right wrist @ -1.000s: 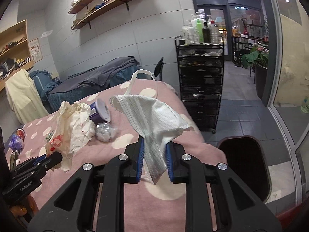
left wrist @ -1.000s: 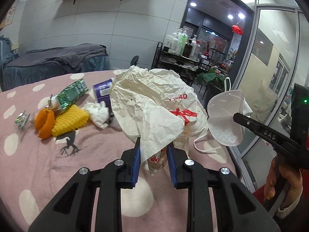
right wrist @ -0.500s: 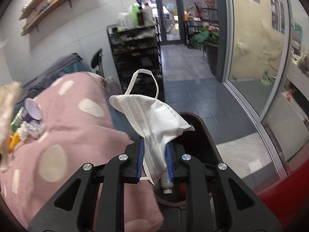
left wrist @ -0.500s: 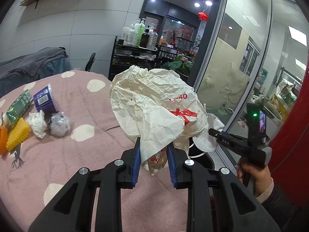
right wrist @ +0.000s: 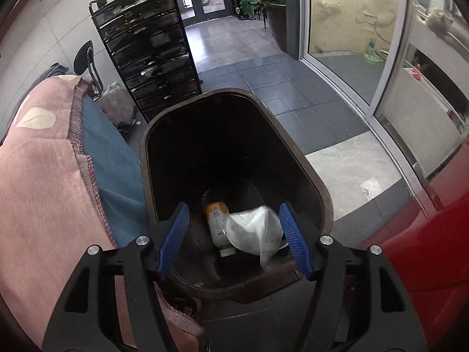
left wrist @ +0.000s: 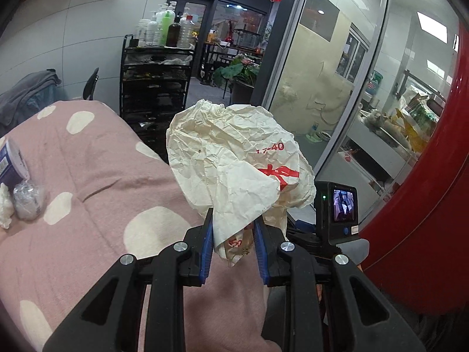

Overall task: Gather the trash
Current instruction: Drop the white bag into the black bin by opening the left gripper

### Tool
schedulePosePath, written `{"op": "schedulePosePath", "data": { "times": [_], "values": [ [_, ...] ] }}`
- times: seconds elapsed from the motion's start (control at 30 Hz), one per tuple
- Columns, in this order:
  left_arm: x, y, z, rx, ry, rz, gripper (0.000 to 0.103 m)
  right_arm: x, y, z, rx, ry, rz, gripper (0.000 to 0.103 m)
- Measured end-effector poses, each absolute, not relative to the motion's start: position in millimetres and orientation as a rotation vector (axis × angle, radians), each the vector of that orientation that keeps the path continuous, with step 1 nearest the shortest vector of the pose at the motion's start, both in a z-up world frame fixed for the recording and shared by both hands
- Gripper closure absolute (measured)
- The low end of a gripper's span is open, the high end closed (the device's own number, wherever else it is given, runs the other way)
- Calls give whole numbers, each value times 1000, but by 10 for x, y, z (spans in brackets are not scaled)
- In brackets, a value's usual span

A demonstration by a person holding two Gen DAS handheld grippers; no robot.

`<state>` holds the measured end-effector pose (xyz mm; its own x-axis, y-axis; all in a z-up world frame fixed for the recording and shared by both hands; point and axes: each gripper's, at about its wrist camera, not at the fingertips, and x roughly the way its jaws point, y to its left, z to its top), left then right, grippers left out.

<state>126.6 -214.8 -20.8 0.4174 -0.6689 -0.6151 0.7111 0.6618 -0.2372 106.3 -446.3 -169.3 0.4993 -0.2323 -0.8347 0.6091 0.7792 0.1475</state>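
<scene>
Since the earlier frame, the face mask has been released from the right gripper and is now seen inside the trash bin, blurred, beside a plastic bottle with an orange label that lies on the bin floor. Over the same interval both wrist views have been swung away from the table centre toward the bin side

Right gripper: the blue-padded fingers are spread wide apart with nothing between them. The gripper is positioned directly above the near rim of the dark bin, which stands on the grey tiled floor just beside the pink dotted tablecloth

Left gripper: the jaws are pressed onto the lower end of a crumpled cream paper wrapper with red print. The wrapper is held upright above the right edge of the pink cloth, clear of the surface. The camera unit of the right gripper is visible just right of the wrapper, partly behind it

Remaining items on the cloth, at the far left of the left wrist view: a purple cup on its side, a crumpled clear plastic ball touching it, and a white tissue wad at the frame edge
</scene>
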Motion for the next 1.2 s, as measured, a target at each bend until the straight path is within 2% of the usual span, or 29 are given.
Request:
{"op": "schedulePosePath", "data": {
  "times": [0.47, 0.6, 0.67, 0.73, 0.77, 0.8, 0.83, 1.2],
  "values": [
    [1431, -3274, -728, 143, 983, -974, 78, 313, -4638, -1562, 473, 884, -663, 33],
    [1450, -3482, -873, 182, 1039, -955, 75, 226, -4704, -1550, 475, 882, -701, 32],
    [1457, -3541, -914, 201, 1050, -940, 68, 186, -4733, -1536, 477, 880, -713, 32],
    [1478, -3616, -942, 209, 1067, -925, 45, 155, -4752, -1534, 478, 879, -722, 32],
    [1484, -3638, -953, 210, 1073, -920, 37, 138, -4760, -1537, 477, 880, -726, 32],
    [1480, -3656, -958, 213, 1075, -920, 24, 123, -4764, -1537, 476, 880, -729, 32],
    [1478, -3665, -956, 217, 1072, -923, 18, 111, -4766, -1534, 475, 879, -730, 32],
    [1220, -3352, -614, 271, 899, -961, 8, 180, -4654, -1358, 408, 844, -719, 27]
  ]
}}
